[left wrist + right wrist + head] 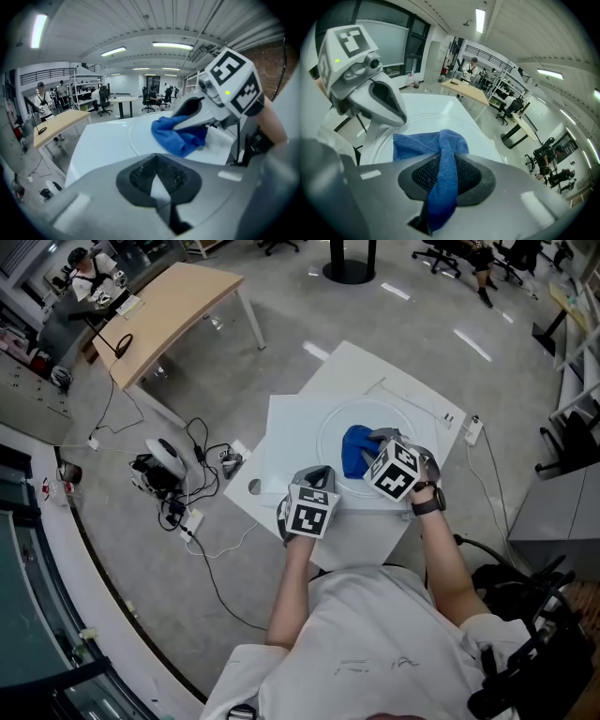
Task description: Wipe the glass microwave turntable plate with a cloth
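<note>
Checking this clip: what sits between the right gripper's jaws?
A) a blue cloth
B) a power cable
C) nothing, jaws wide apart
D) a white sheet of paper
A: in the right gripper view a fold of the blue cloth runs between the shut jaws of the right gripper, and the rest lies on the glass plate.
</note>
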Motion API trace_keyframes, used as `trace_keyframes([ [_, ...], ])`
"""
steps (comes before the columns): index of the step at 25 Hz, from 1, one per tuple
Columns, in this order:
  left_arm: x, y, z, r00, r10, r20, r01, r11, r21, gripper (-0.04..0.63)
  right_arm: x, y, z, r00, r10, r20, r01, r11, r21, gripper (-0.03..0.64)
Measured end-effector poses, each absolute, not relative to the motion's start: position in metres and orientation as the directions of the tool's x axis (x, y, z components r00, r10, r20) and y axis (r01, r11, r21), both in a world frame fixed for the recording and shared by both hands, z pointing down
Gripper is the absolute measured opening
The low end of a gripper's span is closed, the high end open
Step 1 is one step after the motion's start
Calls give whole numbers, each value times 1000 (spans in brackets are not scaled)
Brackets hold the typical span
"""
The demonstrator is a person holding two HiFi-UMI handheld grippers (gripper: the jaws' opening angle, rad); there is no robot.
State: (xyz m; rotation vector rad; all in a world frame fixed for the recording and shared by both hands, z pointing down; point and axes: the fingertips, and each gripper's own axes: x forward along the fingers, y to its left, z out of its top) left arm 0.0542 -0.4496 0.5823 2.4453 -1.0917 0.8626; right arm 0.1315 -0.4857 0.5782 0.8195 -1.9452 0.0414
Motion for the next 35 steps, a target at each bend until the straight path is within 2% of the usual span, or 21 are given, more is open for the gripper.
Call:
trace_keyframes([
  [3,57,-448,585,533,-547,645,-743,-667,48,0,134,-519,578,-273,-565,779,-613,726,311,87],
  [5,60,-446,588,543,-539,644,-733,-679,50,0,162,-529,578,-224,-594,773,-676,666,316,87],
  [10,66,-440,591,553,-531,642,-707,-707,24,0,222,-500,579,-120,-627,770,-795,525,304,87],
  [14,65,-436,597,558,-527,642,-690,-723,6,0,192,-461,588,-103,-618,779,-755,559,343,83],
  [17,71,-436,595,573,-508,643,-675,-738,18,0,161,-449,586,-150,-642,751,-759,562,329,78],
  [20,74,-439,591,597,-481,642,-662,-748,55,0,142,-454,571,-277,-713,645,-863,479,160,78],
  [22,75,-439,589,609,-481,631,-651,-757,52,0,139,-452,549,-314,-776,548,-904,421,79,77],
  [28,55,-432,570,558,-605,568,-721,-692,-30,2,147,-409,476,-311,-889,335,-924,365,110,77],
  [31,50,-398,527,567,-701,433,-762,-646,-48,2,170,-362,453,-274,-934,227,-951,299,81,78],
  [35,71,-309,474,628,-744,227,-759,-650,-32,2,201,-268,442,-217,-968,124,-973,224,47,78],
])
